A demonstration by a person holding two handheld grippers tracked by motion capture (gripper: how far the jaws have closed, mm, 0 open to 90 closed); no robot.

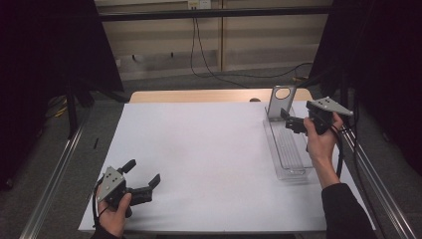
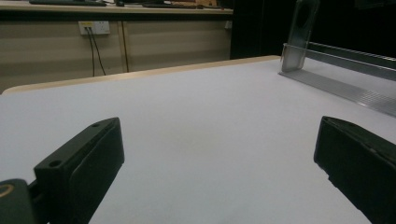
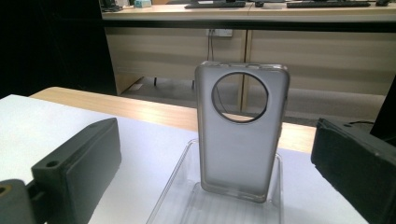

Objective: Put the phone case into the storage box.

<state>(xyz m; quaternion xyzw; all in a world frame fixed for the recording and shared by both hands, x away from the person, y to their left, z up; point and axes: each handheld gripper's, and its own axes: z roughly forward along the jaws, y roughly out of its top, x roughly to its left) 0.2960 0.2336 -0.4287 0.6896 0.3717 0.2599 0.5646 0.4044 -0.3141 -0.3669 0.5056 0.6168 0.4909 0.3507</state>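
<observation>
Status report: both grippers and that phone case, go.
Left gripper open, idle at near left of table. Right gripper open, facing phone case, not touching. Case upright at far end of clear tray. Nothing in between.

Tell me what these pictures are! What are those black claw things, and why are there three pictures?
The black claws are grippers, pinching tools a person holds, one in each hand. The high view looks down on a white table. There the left gripper sits near the front edge, and the right gripper is raised over a clear tray. The other two pictures come from small cameras riding on each gripper, so its own two black jaws poke up from the bottom. In the right gripper view, a grey phone case with a round hole stands upright at the far end of the tray. Both grippers are open and hold nothing.
</observation>
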